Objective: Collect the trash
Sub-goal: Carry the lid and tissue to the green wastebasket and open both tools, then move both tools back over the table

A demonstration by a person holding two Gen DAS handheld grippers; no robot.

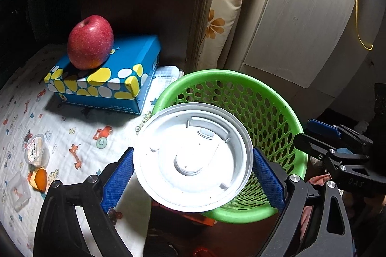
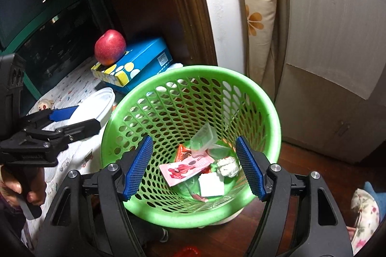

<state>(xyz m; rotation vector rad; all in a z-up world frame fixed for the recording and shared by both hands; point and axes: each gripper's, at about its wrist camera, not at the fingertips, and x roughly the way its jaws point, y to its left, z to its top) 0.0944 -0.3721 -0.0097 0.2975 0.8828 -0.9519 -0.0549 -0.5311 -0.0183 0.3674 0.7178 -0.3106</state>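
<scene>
Over the green basket [image 2: 193,78] the right gripper [image 2: 194,167] hangs with its blue pads apart and nothing between them, and down inside lie a pink wrapper [image 2: 184,169], a clear plastic cup [image 2: 205,138], a white crumpled wad [image 1: 226,167] and a white square [image 2: 211,185]. Beside the basket the left gripper [image 1: 193,175] squeezes a round white lid [image 1: 193,158] by its two edges, just above the rim. On the patterned cloth [image 1: 72,122] a red apple [image 1: 90,42] sits on a blue box [image 1: 108,78], and a small clear cup [image 1: 37,153] stands nearer the edge.
</scene>
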